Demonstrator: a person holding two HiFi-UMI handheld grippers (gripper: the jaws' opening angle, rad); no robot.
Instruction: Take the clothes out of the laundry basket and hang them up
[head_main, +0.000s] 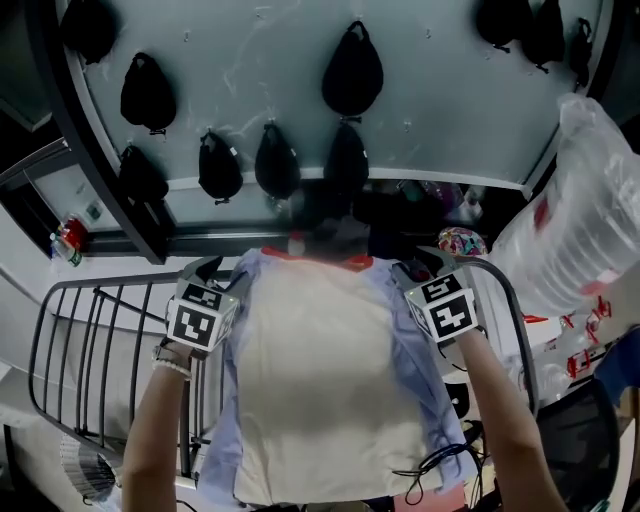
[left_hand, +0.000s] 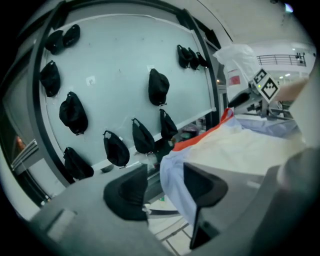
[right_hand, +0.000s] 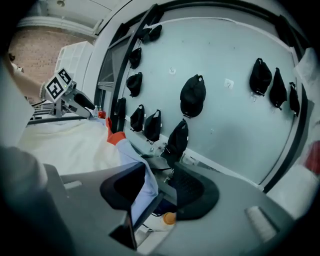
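Around shirt edges, both jaws wide apart

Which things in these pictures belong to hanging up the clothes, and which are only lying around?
For the job:
cream garment with light blue sides and red collar; black metal rack; left gripper and right gripper, both open at the garment's edges.

Only around:
black caps on the wall panel; clear plastic bag; black cable.
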